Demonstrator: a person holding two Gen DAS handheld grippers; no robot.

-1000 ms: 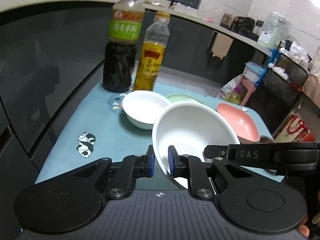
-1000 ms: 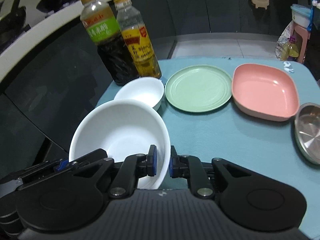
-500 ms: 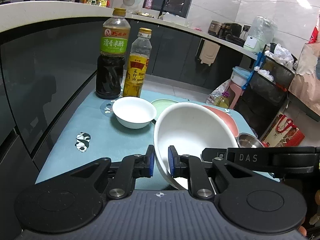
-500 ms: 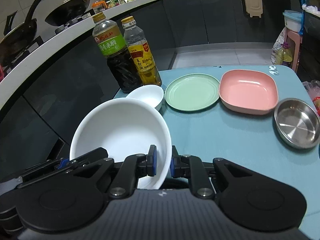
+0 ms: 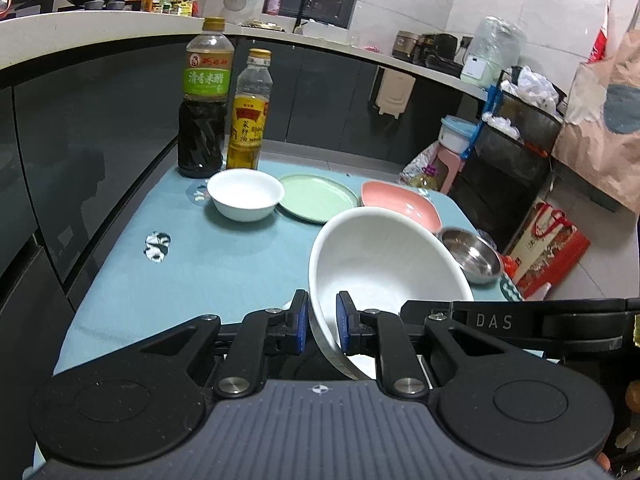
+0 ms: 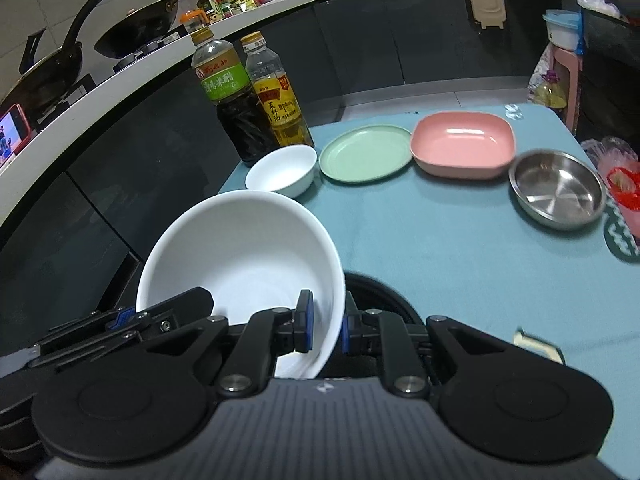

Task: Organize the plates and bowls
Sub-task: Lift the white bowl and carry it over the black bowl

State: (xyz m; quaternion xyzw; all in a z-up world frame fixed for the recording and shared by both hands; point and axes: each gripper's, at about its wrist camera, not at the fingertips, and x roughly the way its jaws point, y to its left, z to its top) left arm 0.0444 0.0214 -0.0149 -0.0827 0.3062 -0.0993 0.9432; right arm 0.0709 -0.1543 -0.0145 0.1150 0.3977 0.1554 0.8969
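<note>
Large white bowl (image 5: 384, 264) held above the counter (image 5: 200, 264) by both hand-held grippers.

The left hand-held gripper (image 5: 322, 322) is clamped on the bowl's left rim; the right hand-held gripper (image 6: 325, 326) is clamped on its right rim. The bowl hangs clear of the blue counter surface. Beyond the large white bowl stand a small white bowl (image 6: 282, 170), a green plate (image 6: 366, 153), a pink dish (image 6: 464, 144) and a steel dish (image 6: 558, 188) in a row. Two bottles (image 6: 256, 96) stand behind the small white bowl.
</note>
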